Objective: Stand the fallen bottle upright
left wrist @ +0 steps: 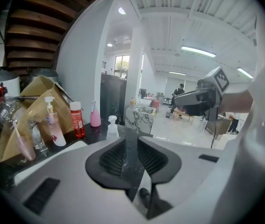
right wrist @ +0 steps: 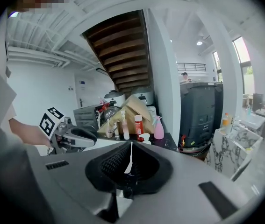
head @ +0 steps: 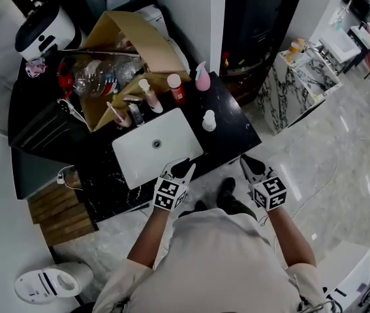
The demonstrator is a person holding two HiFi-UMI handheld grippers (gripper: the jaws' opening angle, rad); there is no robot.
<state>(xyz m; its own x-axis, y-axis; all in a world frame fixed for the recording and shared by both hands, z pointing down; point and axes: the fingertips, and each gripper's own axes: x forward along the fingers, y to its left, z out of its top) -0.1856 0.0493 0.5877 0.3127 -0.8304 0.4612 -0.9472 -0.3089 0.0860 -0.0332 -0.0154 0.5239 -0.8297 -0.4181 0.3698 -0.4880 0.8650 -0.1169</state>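
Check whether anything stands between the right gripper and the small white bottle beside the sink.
Nothing visible does. The white bottle stands upright on the counter right of the sink; only bare black counter lies between it and the right gripper, whose jaws hold nothing.

White bottle (head: 209,120), red bottle (head: 176,88), black marbled counter (head: 233,130).

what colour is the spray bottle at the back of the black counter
The spray bottle is pink; it shows best in the head view.
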